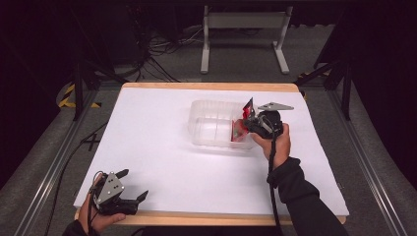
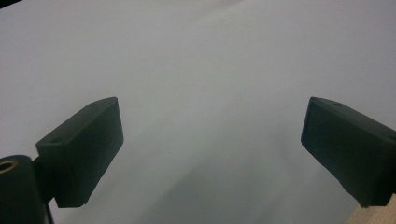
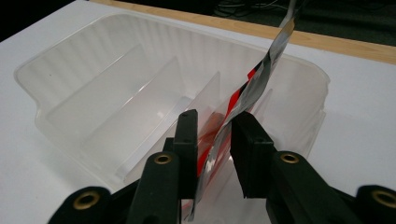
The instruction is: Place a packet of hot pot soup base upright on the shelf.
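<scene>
Dark room all round, grey carpet, a tangle of cables at the back and a white-legged frame [image 1: 244, 37] standing beyond the table. White table top [image 1: 162, 147] with a wooden edge, bare apart from one thing: a clear plastic bin [image 1: 212, 123] with upright dividers, sitting right of centre.

Now to the work. The right gripper [image 3: 215, 135] is at the bin's near-right end with a red and silver packet [image 3: 252, 91] standing on edge between its jaws, lower part down in the end slot, top corner poking above the rim. Those jaws look slightly parted, with a sliver of gap on one side, so I judge the packet is as good as filed and the release under way. Left to do: pull clear.

The left gripper [image 1: 129, 186] hovers over the near-left corner, jaws wide apart, empty.
</scene>
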`<state>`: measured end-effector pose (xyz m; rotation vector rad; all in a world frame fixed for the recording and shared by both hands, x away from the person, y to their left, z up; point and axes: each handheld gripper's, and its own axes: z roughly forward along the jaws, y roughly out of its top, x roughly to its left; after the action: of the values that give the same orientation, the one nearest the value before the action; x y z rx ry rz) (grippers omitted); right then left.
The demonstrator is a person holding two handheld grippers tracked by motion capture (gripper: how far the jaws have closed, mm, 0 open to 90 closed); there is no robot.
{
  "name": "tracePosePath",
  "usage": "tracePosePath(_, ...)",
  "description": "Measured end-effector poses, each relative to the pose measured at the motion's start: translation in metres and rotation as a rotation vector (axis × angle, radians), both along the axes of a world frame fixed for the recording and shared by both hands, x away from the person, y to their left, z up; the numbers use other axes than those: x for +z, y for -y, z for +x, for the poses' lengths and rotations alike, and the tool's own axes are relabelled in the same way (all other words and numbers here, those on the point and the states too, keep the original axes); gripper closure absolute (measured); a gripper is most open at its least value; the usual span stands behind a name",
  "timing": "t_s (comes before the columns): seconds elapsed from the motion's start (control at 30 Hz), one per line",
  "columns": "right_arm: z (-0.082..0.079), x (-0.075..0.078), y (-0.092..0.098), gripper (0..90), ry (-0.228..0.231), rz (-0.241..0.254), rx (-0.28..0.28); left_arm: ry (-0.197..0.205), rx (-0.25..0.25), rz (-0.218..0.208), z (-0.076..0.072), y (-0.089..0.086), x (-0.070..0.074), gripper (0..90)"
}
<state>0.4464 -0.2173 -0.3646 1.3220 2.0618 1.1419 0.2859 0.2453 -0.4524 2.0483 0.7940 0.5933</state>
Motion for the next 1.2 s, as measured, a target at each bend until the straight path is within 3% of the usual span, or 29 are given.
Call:
tracePosePath(0.17, 0.002, 0.001, 0.001, 71.0, -0.014, 0.002, 0.030, 0.000, 0.000, 0.002, 0.000, 0.000, 0.000, 6.2)
tracePosePath(0.9, 0.005, 0.011, 0.002, 59.5, -0.083, -0.116, 0.160, 0.005, 0.000, 0.007, -0.001, 0.000, 0.000, 6.2)
tracePosePath(1.2, -0.002, 0.017, 0.005, 55.3, -0.067, -0.171, 0.192, 0.005, 0.001, 0.009, -0.001, 0.000, 0.000, 6.2)
